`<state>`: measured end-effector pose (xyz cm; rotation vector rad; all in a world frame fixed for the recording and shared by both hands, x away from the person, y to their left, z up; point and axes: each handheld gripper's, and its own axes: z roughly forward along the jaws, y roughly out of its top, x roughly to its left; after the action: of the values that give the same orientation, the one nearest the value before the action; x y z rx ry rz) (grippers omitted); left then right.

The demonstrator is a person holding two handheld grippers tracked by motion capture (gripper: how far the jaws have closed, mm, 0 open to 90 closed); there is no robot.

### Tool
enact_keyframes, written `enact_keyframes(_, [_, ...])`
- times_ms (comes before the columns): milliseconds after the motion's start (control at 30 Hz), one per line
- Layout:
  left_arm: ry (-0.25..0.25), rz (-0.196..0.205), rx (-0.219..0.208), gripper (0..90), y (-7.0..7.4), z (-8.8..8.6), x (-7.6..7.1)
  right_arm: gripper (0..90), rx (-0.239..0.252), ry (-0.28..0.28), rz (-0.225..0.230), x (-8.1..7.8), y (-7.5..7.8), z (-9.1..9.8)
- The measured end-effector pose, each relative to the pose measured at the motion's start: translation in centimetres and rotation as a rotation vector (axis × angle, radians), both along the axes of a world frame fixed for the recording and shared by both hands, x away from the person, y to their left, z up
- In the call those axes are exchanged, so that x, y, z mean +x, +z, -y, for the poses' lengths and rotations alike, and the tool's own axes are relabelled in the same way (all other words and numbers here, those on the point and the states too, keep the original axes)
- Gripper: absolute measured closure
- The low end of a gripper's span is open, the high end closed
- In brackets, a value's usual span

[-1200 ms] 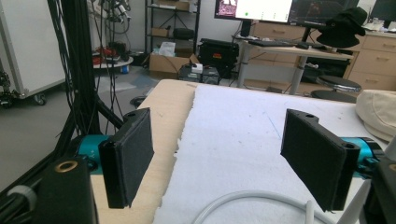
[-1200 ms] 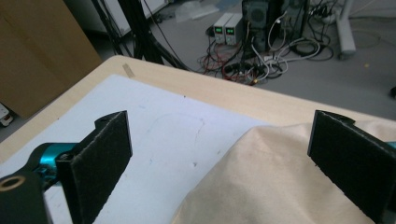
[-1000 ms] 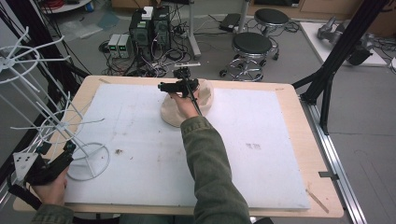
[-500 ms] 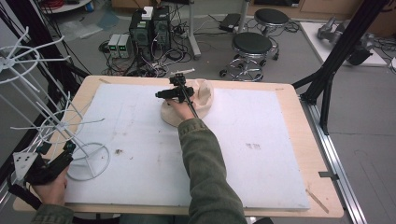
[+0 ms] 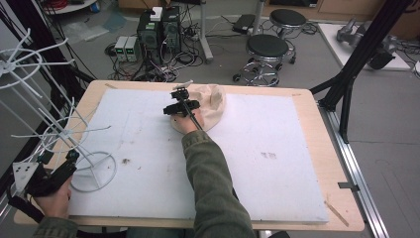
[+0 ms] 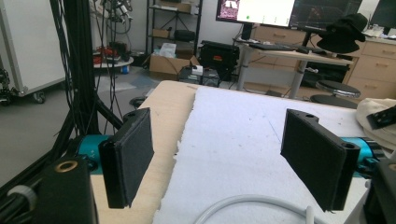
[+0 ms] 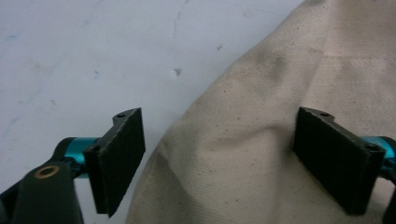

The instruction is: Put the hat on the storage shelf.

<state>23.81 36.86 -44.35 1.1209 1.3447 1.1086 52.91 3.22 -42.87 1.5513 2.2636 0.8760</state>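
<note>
A beige cloth hat (image 5: 214, 105) lies at the far middle of the white foam board (image 5: 277, 148). My right gripper (image 5: 179, 100) hovers over the hat's left edge, open. In the right gripper view the hat (image 7: 280, 93) spans the gap between the jaws, and my right gripper (image 7: 219, 154) holds nothing. My left gripper (image 5: 59, 156) rests open at the board's near left corner, beside the ring base (image 5: 101, 171) of a white wire rack. In the left gripper view my left gripper (image 6: 222, 140) is wide open, with the white ring (image 6: 243, 205) just below the jaws.
The tall white wire rack (image 5: 44, 124) stands at the left edge with prongs sticking out. A black frame leg (image 5: 346, 94) rises at the right. Stools and electronics sit on the floor beyond the table. A desk with monitors (image 6: 280, 11) is far off.
My right gripper has slid a little left and nearer, onto the hat's left edge. The left gripper has stayed put.
</note>
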Motion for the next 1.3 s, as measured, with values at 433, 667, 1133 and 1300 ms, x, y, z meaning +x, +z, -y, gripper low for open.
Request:
enact_keyframes(433, [-0.002, -0.004, -0.006, 25.4, 0.0, 0.0, 0.1, 55.7, -0.053, -0.007, 0.037, -0.6, 0.8, -0.6])
enact_keyframes(667, [-0.006, -0.001, -0.005, 25.5, 0.0, 0.0, 0.1, 69.6, 0.08, -0.006, 0.0, -0.4, 1.2, 0.4])
enact_keyframes(1133, [-0.014, 0.007, -0.01, 26.3, 0.0, 0.0, 0.0, 72.7, 0.082, 0.073, 0.043, -1.0, 1.6, 0.6])
enact_keyframes(1300, [-0.021, 0.011, -0.01, 26.4, 0.0, 0.1, 0.0, 72.7, 0.155, 0.069, 0.072, -1.5, 1.9, 1.5])
